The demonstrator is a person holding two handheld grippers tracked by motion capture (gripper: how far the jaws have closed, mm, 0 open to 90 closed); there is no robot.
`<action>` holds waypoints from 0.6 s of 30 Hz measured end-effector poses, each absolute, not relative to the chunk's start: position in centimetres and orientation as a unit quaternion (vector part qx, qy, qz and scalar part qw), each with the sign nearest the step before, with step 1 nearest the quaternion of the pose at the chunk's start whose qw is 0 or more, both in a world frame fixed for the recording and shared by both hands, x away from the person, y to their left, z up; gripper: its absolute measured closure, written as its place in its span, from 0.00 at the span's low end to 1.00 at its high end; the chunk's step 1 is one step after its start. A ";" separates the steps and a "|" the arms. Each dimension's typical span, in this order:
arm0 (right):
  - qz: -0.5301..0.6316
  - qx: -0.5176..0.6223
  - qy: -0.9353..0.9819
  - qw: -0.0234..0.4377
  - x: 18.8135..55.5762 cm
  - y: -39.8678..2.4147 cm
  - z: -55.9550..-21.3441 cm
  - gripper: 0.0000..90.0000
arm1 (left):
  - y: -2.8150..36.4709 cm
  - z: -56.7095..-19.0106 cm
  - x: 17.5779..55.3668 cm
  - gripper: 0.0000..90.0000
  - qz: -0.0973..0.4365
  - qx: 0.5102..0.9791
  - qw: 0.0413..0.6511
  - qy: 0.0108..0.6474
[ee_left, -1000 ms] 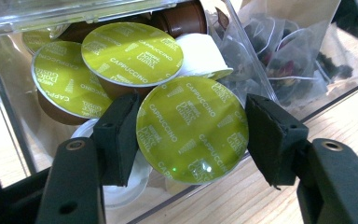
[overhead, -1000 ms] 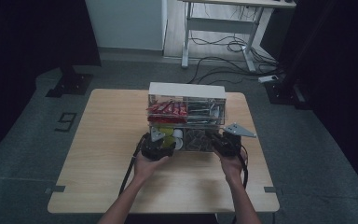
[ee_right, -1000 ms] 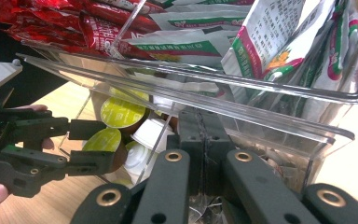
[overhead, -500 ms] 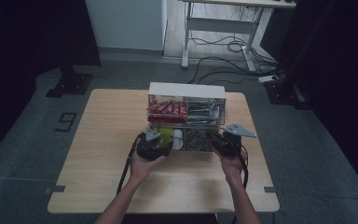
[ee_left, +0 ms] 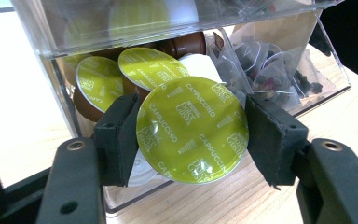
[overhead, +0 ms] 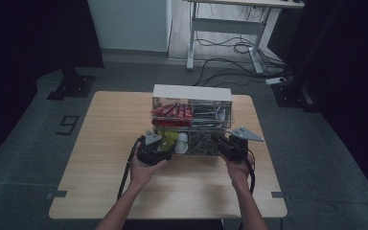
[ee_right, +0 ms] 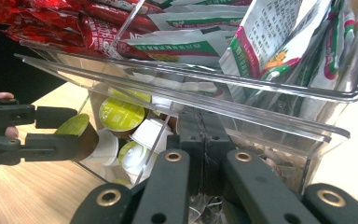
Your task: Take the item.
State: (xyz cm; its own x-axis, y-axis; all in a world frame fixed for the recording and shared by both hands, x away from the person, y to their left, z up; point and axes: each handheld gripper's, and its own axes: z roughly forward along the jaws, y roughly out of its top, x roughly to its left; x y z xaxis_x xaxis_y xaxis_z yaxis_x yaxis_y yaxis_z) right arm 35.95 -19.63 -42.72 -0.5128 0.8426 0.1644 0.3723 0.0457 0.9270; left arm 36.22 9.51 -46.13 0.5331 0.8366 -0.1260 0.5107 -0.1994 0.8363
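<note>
Pinching a green cappuccino capsule [ee_left: 192, 129] by its rim, the left gripper [ee_left: 191, 135] holds it at the mouth of the clear organiser [overhead: 191, 120] – draw it straight out, level, clear of the capsules behind. The right gripper [ee_right: 204, 140] – jaws pressed together – braces the organiser's front on the tabletop [overhead: 100, 143].

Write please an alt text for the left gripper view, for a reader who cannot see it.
The left tool grips a green-lidded capsule printed "Cappuccino" between its two black pads, just in front of a clear plastic organizer on a wooden table. Behind it, more green-lidded capsules lie in the open compartment, and tea bags sit in the one beside it.
</note>
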 end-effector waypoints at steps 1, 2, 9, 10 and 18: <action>0.532 0.441 0.688 0.221 35.9 -19.6 -42.7 0.99 | 9.6 -46.0 36.2 0.43 0.182 0.752 0.449 0.447; 0.532 0.441 0.688 0.221 35.9 -19.6 -42.7 0.99 | 9.6 -46.0 36.2 0.43 0.182 0.752 0.449 0.447; 0.531 0.441 0.689 0.221 36.0 -19.6 -42.7 0.99 | 9.9 -45.7 35.9 0.43 0.182 0.752 0.449 0.447; 0.531 0.441 0.689 0.221 36.0 -19.6 -42.7 0.99 | 9.9 -45.7 35.9 0.43 0.182 0.752 0.449 0.446; 0.530 0.441 0.690 0.221 36.0 -19.6 -42.7 0.99 | 10.2 -45.3 35.6 0.43 0.185 0.751 0.451 0.445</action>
